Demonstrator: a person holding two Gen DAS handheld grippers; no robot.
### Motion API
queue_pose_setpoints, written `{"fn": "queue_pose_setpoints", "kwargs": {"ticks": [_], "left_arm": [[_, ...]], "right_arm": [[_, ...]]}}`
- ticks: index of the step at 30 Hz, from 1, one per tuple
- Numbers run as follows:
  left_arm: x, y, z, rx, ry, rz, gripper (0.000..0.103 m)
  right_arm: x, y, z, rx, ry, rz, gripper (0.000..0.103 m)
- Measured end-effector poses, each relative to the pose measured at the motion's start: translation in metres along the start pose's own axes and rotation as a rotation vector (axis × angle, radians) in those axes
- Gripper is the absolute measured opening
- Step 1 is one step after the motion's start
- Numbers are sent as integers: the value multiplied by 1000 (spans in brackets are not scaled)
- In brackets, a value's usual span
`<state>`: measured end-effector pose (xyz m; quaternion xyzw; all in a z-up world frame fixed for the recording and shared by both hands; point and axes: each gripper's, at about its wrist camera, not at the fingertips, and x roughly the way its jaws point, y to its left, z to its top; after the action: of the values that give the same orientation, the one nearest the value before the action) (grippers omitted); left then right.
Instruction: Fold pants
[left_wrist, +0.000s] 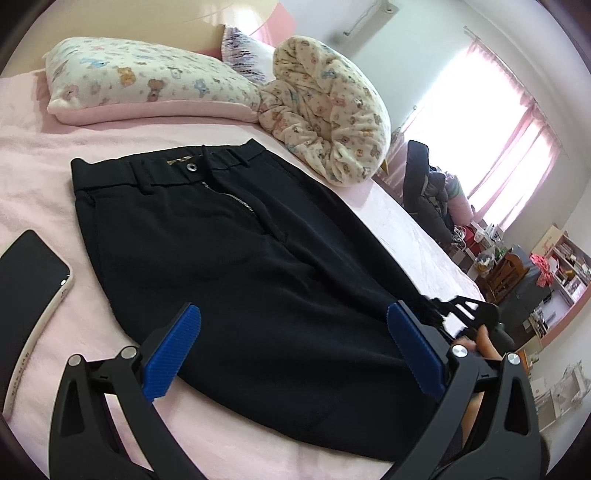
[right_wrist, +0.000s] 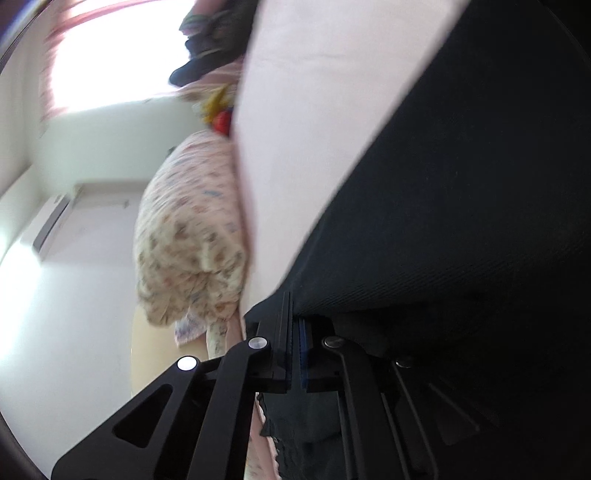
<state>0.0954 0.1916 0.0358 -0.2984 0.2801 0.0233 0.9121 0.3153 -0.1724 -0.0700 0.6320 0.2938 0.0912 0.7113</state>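
- Black pants lie flat on a pink bed, with the waistband towards the pillows and the zipper partly open.
- On the waistband a metal button is visible, just above the zipper.
- From the left wrist view, the left gripper has its jaws wide apart, and it holds nothing.
- Its two blue pads stand over the near part of the pants, one near the left edge of the cloth and one near the right edge.
- The right gripper has its jaws pressed together on an edge of the pants; black cloth comes out from between them in the right wrist view.
- In the left wrist view the right gripper shows at the right edge of the pants, and a hand is behind it.
- The right wrist view is turned on its side and blurred, so I cannot tell which part of the pants is clamped.
- A dark phone in a pale case lies on the bed, just beside the left side of the pants and not touching them.
- A printed pillow lies at the head of the bed, and a rolled printed blanket lies beside it, near the right corner of the waistband.
- A window with pink curtains is bright on the far right.
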Motion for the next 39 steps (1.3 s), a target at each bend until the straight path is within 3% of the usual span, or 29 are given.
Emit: {"fn": "queue_pose_setpoints", "kwargs": {"ticks": [8, 18, 22, 25, 27, 29, 32, 33, 34, 35, 39], "left_arm": [[3, 16, 7, -74, 10, 12, 101], [-1, 35, 15, -149, -26, 57, 101], [-4, 35, 17, -147, -50, 80, 101], [-3, 35, 15, -158, -37, 70, 101], [-3, 36, 14, -164, -30, 68, 101], [-3, 36, 13, -167, -31, 69, 101], [-1, 35, 13, -164, -23, 63, 101], [-1, 34, 13, -160, -21, 60, 101], [-1, 33, 13, -157, -20, 58, 101], [-1, 32, 13, -154, -21, 58, 101], [-1, 31, 14, -151, -23, 56, 101]], "right_arm": [[-42, 17, -34, -163, 108, 82, 3], [-106, -21, -111, -266, 245, 71, 3], [-125, -32, -136, -328, 276, 9, 0], [-123, -30, -148, -461, 296, -141, 0], [-126, -29, -149, -468, 319, -162, 0], [-135, -20, -147, -463, 318, -160, 5], [-156, -12, -122, -396, 211, -104, 14], [-168, -15, -104, -318, 147, -87, 28], [-169, -17, -92, -272, 120, -89, 55], [-174, -22, -77, -209, 81, -84, 64], [-183, -41, -51, -69, -10, -84, 61]]}}
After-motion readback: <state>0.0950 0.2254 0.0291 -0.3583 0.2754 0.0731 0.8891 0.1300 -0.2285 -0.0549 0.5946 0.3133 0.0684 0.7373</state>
